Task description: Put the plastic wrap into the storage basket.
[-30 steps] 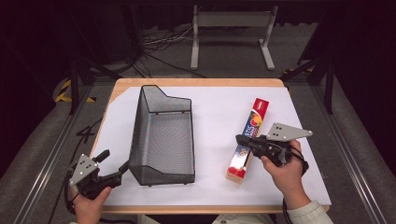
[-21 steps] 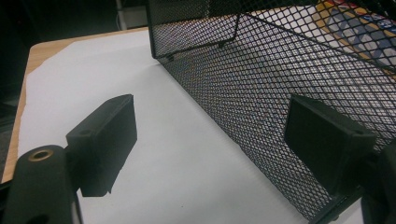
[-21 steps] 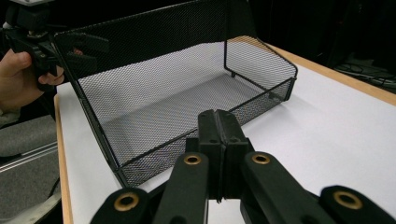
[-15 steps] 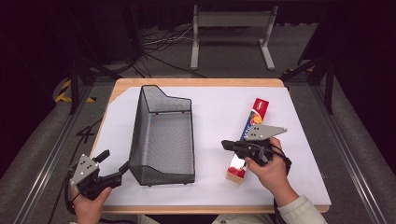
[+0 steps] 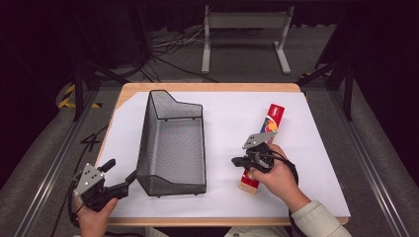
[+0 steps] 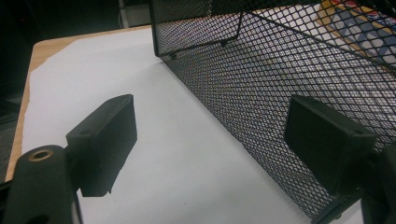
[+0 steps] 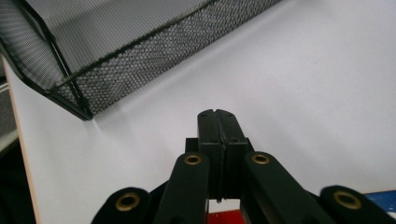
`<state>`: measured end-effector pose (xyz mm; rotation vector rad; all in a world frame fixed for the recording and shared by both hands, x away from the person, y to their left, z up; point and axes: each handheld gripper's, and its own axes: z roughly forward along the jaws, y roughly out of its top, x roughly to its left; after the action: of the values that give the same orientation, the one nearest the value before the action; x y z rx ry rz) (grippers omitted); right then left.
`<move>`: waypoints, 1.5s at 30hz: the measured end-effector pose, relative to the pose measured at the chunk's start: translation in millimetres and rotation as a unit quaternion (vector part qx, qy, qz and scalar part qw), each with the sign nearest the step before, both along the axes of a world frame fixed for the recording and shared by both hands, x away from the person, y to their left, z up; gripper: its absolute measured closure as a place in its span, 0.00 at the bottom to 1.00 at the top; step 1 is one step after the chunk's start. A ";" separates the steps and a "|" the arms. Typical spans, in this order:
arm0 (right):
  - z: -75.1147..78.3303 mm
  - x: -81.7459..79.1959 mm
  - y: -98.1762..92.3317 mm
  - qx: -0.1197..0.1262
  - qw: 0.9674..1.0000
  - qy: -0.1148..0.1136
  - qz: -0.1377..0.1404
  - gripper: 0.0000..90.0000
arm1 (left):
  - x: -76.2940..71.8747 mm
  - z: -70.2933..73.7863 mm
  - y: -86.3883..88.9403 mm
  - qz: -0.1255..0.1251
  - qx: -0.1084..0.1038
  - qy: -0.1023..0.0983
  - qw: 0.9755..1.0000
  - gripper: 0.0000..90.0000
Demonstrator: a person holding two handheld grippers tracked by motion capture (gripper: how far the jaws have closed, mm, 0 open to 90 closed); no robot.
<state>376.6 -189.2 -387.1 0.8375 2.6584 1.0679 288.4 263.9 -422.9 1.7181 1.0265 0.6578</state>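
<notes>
High view: toothpaste box [image 5: 269, 129] lengthwise away from person, right claw [image 5: 236, 161] clenched empty above it.

Black wire-mesh metal basket [image 5: 173, 148], glossy printed cardboard box [image 5: 269, 126], matt white sheet [image 5: 316, 148] over wood tabletop [image 5: 207, 87].

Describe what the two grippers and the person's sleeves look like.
Both the left gripper and right gripper are black with a grey three-cornered plate on top. The fingers are flat black blocks on arms with brass rivets. The right sleeve is pale beige.
</notes>
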 end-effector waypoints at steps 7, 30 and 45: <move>-12.6 3.2 8.8 -0.035 0.999 0.029 0.004 1.00 | 0.1 -0.3 0.4 0.001 0.000 0.002 1.000 0.20; -16.4 -3.0 16.6 -0.160 0.984 0.075 0.031 1.00 | -0.8 -0.3 2.9 0.006 -0.004 0.001 1.000 0.20; -14.3 -21.1 -26.0 -0.168 0.977 0.127 -0.012 1.00 | 0.2 -1.2 2.1 0.007 -0.005 0.004 1.000 0.20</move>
<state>355.5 -215.2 -401.4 0.9843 2.9081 0.5066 288.6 266.1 -424.1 1.7074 1.0452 0.6543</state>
